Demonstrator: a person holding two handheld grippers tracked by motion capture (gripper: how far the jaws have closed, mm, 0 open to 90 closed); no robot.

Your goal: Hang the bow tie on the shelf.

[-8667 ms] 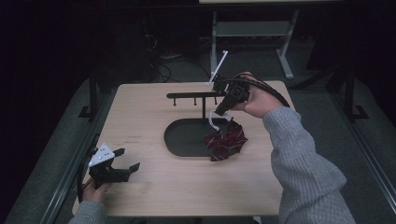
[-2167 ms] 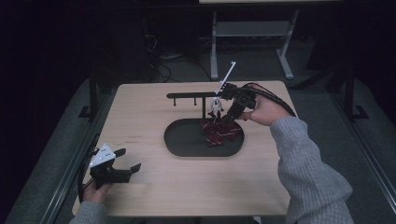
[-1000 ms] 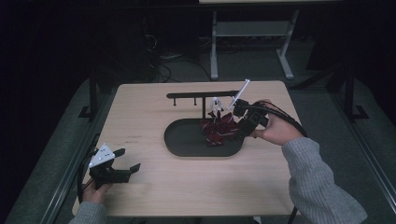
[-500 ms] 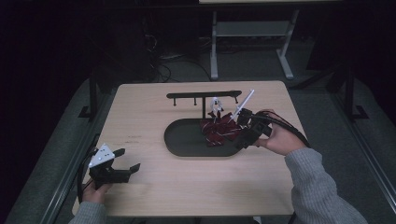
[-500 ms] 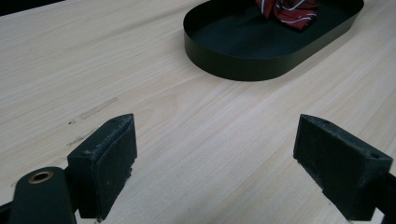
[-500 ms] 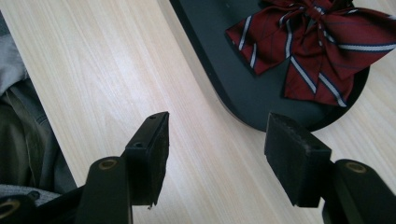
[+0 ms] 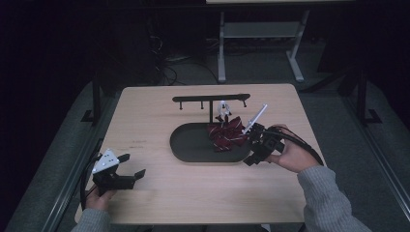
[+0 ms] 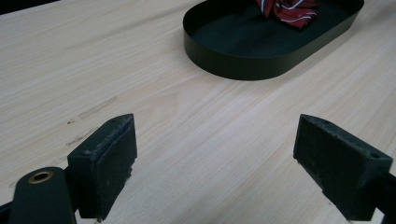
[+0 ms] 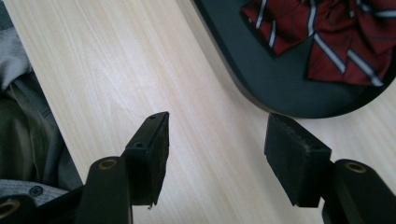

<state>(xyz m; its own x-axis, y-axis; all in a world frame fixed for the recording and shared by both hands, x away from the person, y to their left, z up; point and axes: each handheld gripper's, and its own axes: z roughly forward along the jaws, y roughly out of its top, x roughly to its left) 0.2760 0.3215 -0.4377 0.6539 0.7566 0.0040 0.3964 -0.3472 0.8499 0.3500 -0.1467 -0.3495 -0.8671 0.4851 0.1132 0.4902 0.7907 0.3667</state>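
Table (image 7: pixel 159 203): bare wood along the near edge and across the left half; open room around both hands. Black oval tray (image 7: pixel 191 145) sits mid-table, with a low black rack (image 7: pixel 211 98) just behind it. Red striped cloth (image 7: pixel 226 135) lies bunched in the tray's right end (a white clip stands at its far side). Left hand-held gripper (image 7: pixel 131 165) rests near the near-left corner, jaws spread wide, holding nothing. Right hand-held gripper (image 9: pixel 215 154) is beside the tray's right rim, jaws parted over bare wood, empty.
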